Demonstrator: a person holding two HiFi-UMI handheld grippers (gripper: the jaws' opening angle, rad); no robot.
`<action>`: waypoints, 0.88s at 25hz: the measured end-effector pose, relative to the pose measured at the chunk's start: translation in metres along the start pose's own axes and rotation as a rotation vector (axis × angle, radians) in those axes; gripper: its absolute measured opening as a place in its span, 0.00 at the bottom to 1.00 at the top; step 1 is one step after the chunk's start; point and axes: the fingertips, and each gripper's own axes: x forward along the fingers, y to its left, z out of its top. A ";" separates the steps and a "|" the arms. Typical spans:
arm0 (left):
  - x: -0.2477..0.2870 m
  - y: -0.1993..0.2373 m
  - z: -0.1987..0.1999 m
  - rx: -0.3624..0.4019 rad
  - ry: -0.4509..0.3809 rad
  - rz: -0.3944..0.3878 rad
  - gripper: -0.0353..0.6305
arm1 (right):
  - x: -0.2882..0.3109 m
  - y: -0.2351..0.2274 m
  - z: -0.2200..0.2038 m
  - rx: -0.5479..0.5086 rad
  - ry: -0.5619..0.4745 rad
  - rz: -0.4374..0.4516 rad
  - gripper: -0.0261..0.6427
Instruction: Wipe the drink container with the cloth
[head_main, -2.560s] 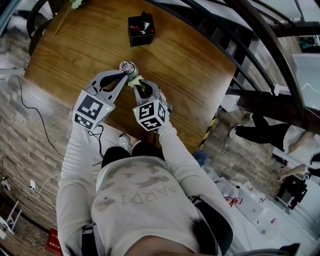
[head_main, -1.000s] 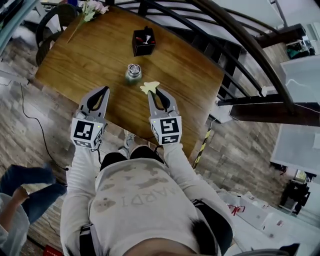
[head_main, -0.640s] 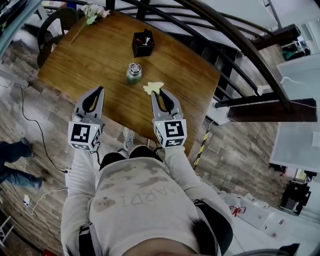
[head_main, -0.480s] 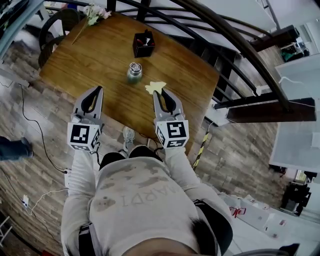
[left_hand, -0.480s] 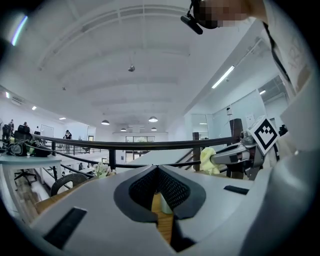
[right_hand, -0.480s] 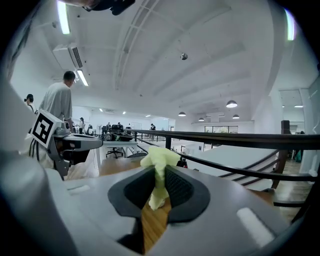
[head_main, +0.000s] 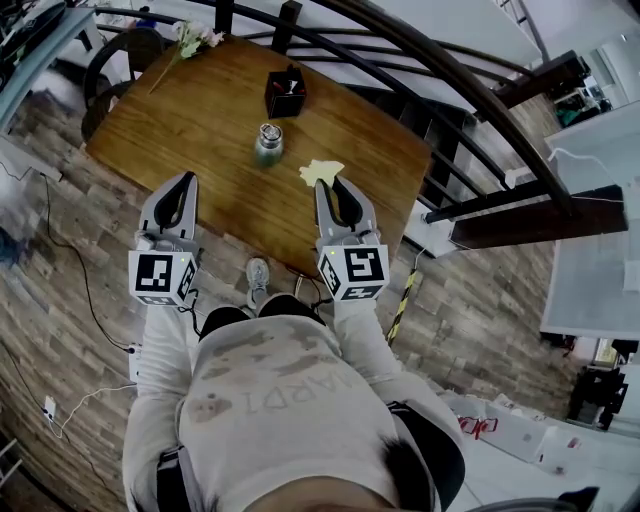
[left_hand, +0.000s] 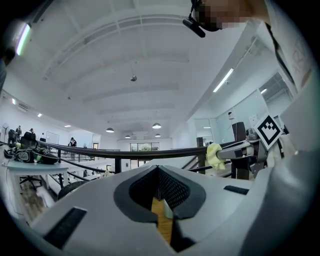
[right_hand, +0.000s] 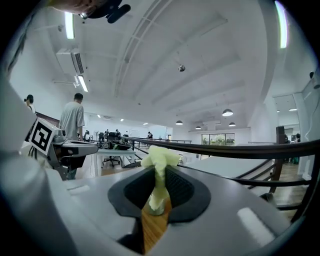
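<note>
Both grippers hang back at the near edge of the table (head_main: 200, 110), and the container (head_main: 268, 144) stands upright on its own out in the middle, apart from both. The right gripper (head_main: 335, 187) is clamped on the cloth (head_main: 320, 171) — its own view shows the yellow wad pinched between the jaws, with a tuft sticking out past the tips. The left gripper (head_main: 184, 180) has its jaws pressed together on nothing; only wood shows through the slit. Behind the container sit a black box (head_main: 285, 92) and, at the far corner, some flowers (head_main: 193, 38) (neither in the way).

So the wipe itself reads as not under way right now; this looks like the approach. To do it well, I'd say the left needs to open up first and take the container round its body, below the lid, so it can't skid or topple — a small thing like that will likely go over under a sideways push. Then the right comes in tuft first, so that cloth and not hard jaw meets the surface. Light pressure, strokes running round the side and over the lid, with the left turning the container a little between passes to reach the back. The pinch on the cloth wants to be firm: only a small fold looks caught, and a drag across the surface could tug it loose.
</note>
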 end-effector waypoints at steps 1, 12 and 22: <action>-0.003 0.000 0.002 0.000 -0.004 0.004 0.06 | -0.004 0.001 0.003 -0.003 -0.006 -0.002 0.15; -0.029 -0.009 0.020 0.010 -0.037 0.021 0.06 | -0.035 0.010 0.027 -0.007 -0.065 -0.009 0.15; -0.040 -0.013 0.031 0.003 -0.065 0.013 0.06 | -0.046 0.017 0.036 -0.026 -0.080 -0.022 0.15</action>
